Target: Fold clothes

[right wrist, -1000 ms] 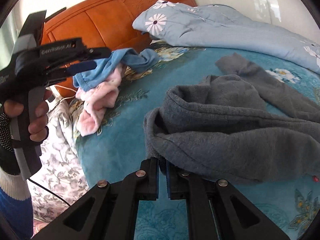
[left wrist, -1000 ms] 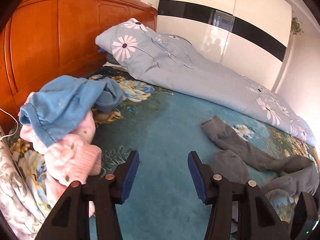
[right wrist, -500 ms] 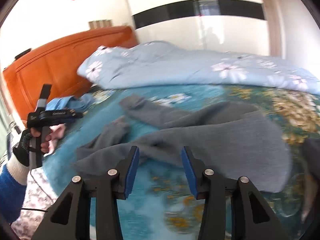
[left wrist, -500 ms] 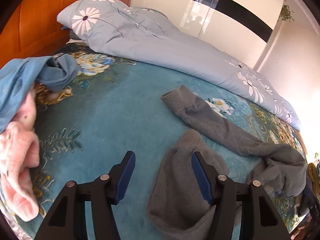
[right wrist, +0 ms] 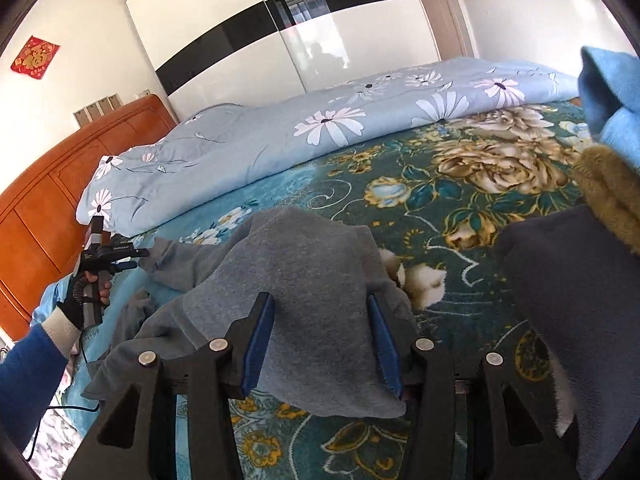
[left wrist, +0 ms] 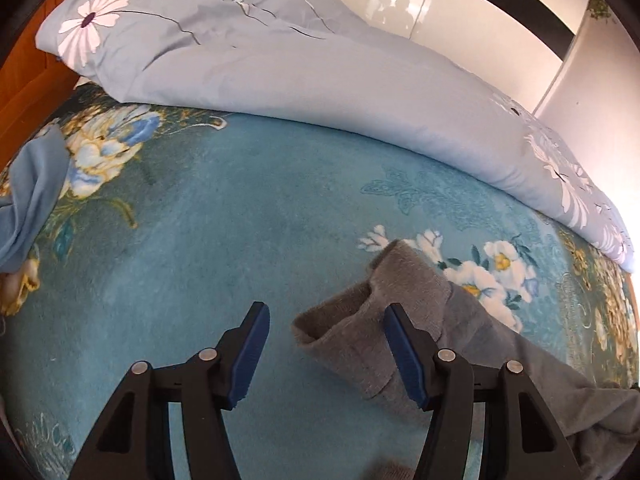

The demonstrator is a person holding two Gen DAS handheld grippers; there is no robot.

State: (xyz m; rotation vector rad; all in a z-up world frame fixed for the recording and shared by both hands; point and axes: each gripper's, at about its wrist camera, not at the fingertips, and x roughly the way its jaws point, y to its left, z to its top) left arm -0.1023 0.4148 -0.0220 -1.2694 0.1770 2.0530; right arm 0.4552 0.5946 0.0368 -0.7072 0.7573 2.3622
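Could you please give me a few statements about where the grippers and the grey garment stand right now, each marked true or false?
1. The left gripper is open. True.
2. The right gripper is shut on the grey sweater. False: its jaws stand apart over the cloth.
3. The grey sleeve cuff lies at the left gripper's fingertips. True.
4. The light-blue quilt covers the sweater. False: it lies beyond it.
5. The grey sweater is folded neatly. False: it lies rumpled.

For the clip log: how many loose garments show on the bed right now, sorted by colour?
Grey: 1, sweater
Light blue: 2, garment by the headboard, garment at far right
Dark navy: 1, garment
Brown furry: 1, piece
Total: 5
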